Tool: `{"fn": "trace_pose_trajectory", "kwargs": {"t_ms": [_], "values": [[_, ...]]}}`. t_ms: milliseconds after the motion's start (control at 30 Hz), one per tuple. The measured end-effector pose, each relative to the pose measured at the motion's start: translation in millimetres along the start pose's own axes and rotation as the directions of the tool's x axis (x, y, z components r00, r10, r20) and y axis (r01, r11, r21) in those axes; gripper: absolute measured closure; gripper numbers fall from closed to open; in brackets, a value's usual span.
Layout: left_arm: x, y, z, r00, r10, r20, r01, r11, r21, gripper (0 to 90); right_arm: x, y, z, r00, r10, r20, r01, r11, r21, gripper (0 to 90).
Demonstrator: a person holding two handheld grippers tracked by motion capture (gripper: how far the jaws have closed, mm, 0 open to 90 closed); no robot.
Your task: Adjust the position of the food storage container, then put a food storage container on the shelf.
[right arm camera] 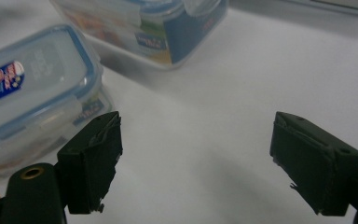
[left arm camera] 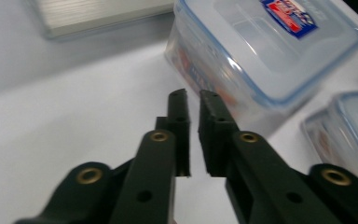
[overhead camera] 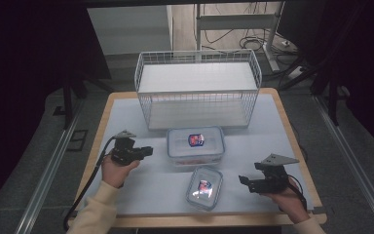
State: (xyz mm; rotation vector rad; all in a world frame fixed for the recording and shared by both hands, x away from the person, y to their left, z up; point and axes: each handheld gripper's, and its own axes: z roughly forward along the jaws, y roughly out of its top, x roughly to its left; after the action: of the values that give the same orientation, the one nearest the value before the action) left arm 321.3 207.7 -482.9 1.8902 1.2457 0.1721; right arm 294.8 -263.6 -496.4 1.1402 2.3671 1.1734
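Left gripper sits at the table's left side, pointing toward the big lidded container at centre. In the left gripper view its jaws stand only a narrow slit apart, nothing between them, tips near the container's near corner but not touching. That gap is far too slim for the box wall or lid edge; judgement: spread the jaws well before closing in, and come at a lid rim or clip rather than the rounded corner, where the pads would likely slide off clear plastic.

Centre: big container lies just in front of the white wire basket, lid on, sticker up. The small lidded container lies nearer the person, turned at an angle, close to the big one but apart.

Right gripper rests on the right side, aimed at the small container. In the right gripper view the jaws stand wide apart over bare table, nothing held, the small container off past one jaw. Judgement: if this hand takes the small box, shift sideways until the box sits between the pads, square the jaws to its long sides, then close slowly; gripping across the skewed corners risks twisting it.
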Motion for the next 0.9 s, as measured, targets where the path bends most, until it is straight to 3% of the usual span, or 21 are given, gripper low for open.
{"fn": "trace_pose_trajectory", "kwargs": {"t_ms": [100,200,267,433,633,900], "values": [[-1.5,-7.4,-20.0,0.9999,0.001,-0.011,-0.001,0.9999,-0.012,55.3,-0.6,7.2,0.9,0.9996,0.024,-0.015,-0.024,1.000,-0.019,16.5],[-2.3,-8.0,-27.6,0.9997,-0.021,-0.015,0.020,0.9995,-0.026,33.9,-1.8,16.6,2.5,0.9974,0.054,-0.047,-0.056,0.998,-0.028,17.7],[-3.8,-5.5,-32.9,0.9994,-0.029,-0.019,0.028,0.9994,-0.022,24.5,-1.9,22.7,4.2,0.9967,0.058,-0.057,-0.059,0.998,-0.028,18.0],[-2.1,0.1,-21.2,0.9960,-0.076,0.047,0.078,0.9965,-0.030,20.5,-3.5,35.5,11.0,0.9912,0.095,-0.093,-0.097,0.995,-0.021,17.9],[-7.1,11.0,-6.1,0.9939,-0.079,0.077,0.081,0.9965,-0.021,19.8,-8.9,52.8,17.6,0.9813,0.139,-0.132,-0.144,0.989,-0.024,16.4],[-11.1,19.7,7.2,0.9893,-0.094,0.111,0.096,0.9953,-0.011,18.3,-6.0,68.3,30.4,0.9766,0.142,-0.161,-0.144,0.990,-0.001,14.2]]}}
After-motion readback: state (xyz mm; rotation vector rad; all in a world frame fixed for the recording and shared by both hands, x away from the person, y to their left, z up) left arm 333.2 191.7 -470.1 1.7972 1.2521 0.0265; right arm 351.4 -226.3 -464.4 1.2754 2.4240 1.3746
